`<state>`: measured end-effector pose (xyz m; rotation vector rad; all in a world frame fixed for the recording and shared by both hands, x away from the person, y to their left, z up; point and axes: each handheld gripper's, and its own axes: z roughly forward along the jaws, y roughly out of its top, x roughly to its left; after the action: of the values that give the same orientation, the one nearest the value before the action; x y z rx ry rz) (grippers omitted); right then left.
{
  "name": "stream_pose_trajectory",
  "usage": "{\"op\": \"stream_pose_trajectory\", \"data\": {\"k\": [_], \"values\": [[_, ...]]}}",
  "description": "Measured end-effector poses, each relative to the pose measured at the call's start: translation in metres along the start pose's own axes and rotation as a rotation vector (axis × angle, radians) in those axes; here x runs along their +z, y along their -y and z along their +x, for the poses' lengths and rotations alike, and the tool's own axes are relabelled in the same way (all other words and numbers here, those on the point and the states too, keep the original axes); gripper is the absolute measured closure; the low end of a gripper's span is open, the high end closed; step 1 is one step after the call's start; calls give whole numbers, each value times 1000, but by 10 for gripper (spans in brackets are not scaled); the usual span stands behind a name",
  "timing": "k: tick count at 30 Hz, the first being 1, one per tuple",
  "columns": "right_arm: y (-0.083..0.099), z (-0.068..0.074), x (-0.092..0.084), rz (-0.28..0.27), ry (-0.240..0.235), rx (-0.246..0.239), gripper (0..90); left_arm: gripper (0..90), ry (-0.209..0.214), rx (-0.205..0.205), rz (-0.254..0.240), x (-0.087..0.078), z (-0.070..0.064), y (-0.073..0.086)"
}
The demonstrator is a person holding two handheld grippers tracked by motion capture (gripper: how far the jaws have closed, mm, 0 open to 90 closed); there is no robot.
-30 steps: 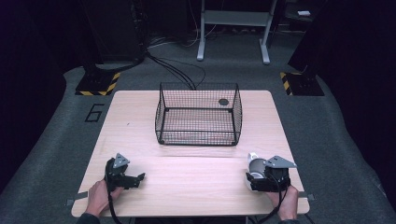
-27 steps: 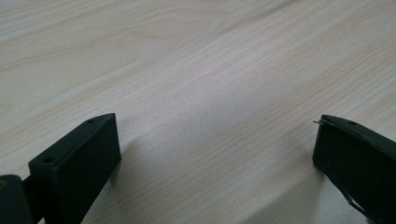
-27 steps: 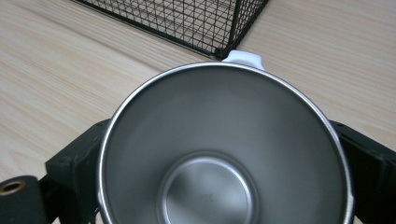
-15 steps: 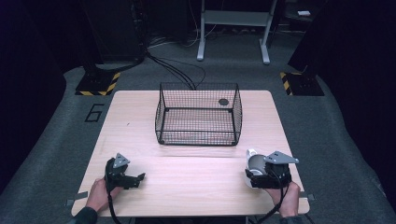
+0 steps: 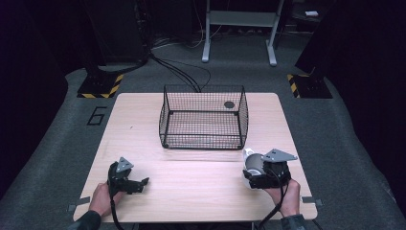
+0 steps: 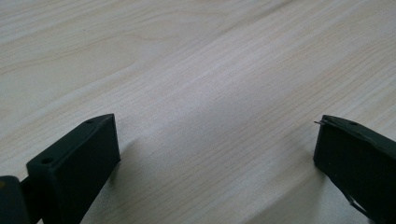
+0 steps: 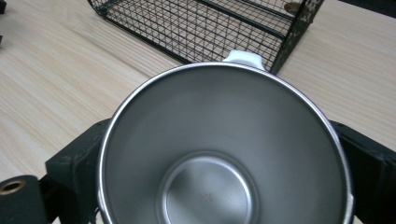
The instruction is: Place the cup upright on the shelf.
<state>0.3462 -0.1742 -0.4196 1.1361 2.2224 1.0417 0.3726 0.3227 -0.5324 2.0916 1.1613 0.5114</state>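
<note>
1. the table (image 5: 201, 191) is a pale wood top, and everything here is placed against the basket that stands on it.
2. the basket (image 5: 203, 120) is black wire, open at the top, and sits on the far middle part of the table; in the right gripper view its corner (image 7: 299, 28) rises just beyond the cup.
3. the right gripper (image 5: 261, 176) is on the person's side of the basket, off its near right corner, held in the right hand (image 5: 287, 196). its jaws are clamped on the cup, one at each side of the cup wall.
4. the left gripper (image 5: 136, 184) is on the person's side of the basket too, but off its near left corner and well apart from it, held in the left hand (image 5: 103, 199). in the left gripper view its jaws stand wide apart, low over bare wood, with nothing between them.
5. the cup (image 7: 224, 149) is shiny steel with a white handle (image 7: 245, 58) on the side toward the basket. the right gripper view looks straight into its open mouth down to the round bottom. in the high view the cup (image 5: 253, 163) lies near the basket's near right corner, apart from the wire.
6. a small dark disc (image 5: 229, 104) lies inside the basket, at its far right corner.
</note>
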Motion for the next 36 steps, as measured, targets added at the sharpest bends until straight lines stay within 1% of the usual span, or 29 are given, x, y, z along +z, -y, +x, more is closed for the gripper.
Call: {"op": "stream_pose_trajectory", "data": {"k": [1,2,5,6,8,9,11,13,14,18,20,22,27,28,30,31,33,34,36], "values": [[0,0,0,0,0,0,55,3,0,0,0,0,0,0],[-3,1,2,-2,-15,-8,55,3,0,0,1,0,0,0],[-7,4,3,-2,-20,-11,55,3,0,-1,0,0,0,0],[-11,5,5,-3,-28,-26,55,3,0,0,0,0,0,0],[-15,7,7,0,-37,-32,55,3,0,2,1,0,0,0],[-17,8,8,-1,-41,-26,55,3,0,2,1,0,0,0],[-21,10,11,-1,-49,-39,55,3,-1,4,-1,0,0,0],[-23,10,12,2,-52,-42,56,3,1,1,-1,0,0,0],[-27,12,15,1,-61,-49,55,3,1,1,-1,0,0,0],[-34,14,21,3,-73,-62,55,3,1,1,-1,1,0,-1],[-36,15,23,5,-76,-61,55,3,1,1,-1,1,0,-1],[-41,16,26,3,-85,-75,55,3,2,0,-1,1,0,-1],[-47,19,30,-4,-91,-74,56,3,2,1,-1,1,0,-1],[-51,19,32,-1,-99,-88,55,3,2,2,-1,1,0,-1],[-53,19,32,1,-100,-89,56,3,2,1,-1,1,0,-1],[-55,20,33,-1,-102,-85,56,3,1,-1,-2,1,0,-1],[-58,21,34,-16,-107,-94,55,3,1,0,-2,1,0,-1],[-62,21,35,-12,-112,-96,56,3,2,1,-1,1,0,-1],[-65,21,36,-17,-110,-103,55,3,1,1,-1,1,0,-1]]}}
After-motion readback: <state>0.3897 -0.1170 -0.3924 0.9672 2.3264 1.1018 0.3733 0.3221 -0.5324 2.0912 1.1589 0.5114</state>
